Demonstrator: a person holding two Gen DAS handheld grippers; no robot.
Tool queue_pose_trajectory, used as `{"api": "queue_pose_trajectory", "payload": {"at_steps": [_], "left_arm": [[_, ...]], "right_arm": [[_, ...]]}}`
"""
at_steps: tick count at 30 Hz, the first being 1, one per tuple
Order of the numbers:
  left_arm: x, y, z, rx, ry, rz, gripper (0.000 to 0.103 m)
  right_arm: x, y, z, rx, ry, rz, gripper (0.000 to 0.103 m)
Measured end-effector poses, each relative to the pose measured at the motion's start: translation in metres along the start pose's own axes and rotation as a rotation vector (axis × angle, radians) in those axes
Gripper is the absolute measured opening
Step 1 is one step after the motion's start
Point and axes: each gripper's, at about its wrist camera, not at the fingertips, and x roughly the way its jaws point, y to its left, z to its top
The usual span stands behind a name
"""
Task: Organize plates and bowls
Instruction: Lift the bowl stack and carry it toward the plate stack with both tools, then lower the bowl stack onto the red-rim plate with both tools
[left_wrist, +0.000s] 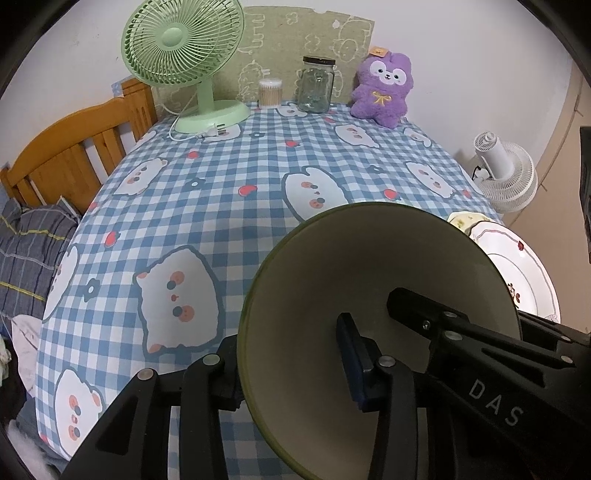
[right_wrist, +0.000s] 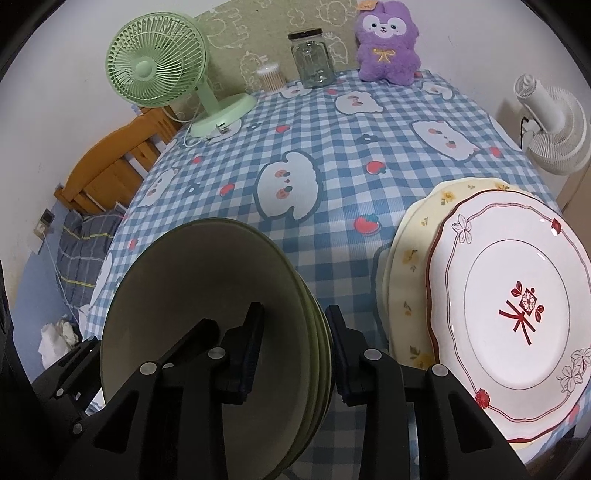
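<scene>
A stack of green bowls (left_wrist: 332, 266) (right_wrist: 192, 280) is held tilted above the near edge of the table. My left gripper (left_wrist: 291, 373) is shut on the stack's left rim, one finger inside, one outside. My right gripper (right_wrist: 295, 347) is shut on the stack's right rim; it also shows in the left wrist view (left_wrist: 413, 302) reaching into the bowl. A white plate with red trim (right_wrist: 517, 302) (left_wrist: 517, 258) lies on a cream floral plate (right_wrist: 410, 258) (left_wrist: 461, 220) on the table to the right.
The table has a blue checked cloth (left_wrist: 221, 184) (right_wrist: 332, 155). At its far edge stand a green fan (left_wrist: 184, 48) (right_wrist: 155, 66), a cotton-swab tub (left_wrist: 269, 92), a glass jar (left_wrist: 316, 85) (right_wrist: 312, 59) and a purple plush (left_wrist: 384, 88) (right_wrist: 386, 40). A wooden bedframe (left_wrist: 74, 155) is left, a white fan (left_wrist: 506, 173) right.
</scene>
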Motion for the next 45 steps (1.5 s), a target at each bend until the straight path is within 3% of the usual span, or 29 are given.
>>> {"api": "queue_pose_trajectory", "payload": {"at_steps": [11, 23, 45], "left_arm": [[0.002, 0.003, 0.006, -0.049, 0.034, -0.035, 0.042], [-0.018, -0.011, 0.026, -0.034, -0.013, -0.015, 0.041], [-0.041, -0.08, 0.053, 0.031, -0.081, -0.041, 0.041]], "right_arm": [[-0.005, -0.001, 0.01, -0.004, -0.009, 0.0, 0.037], [-0.031, -0.004, 0.028, -0.013, -0.047, 0.016, 0.037], [-0.088, -0.056, 0.045, 0.015, -0.13, -0.021, 0.037]]}}
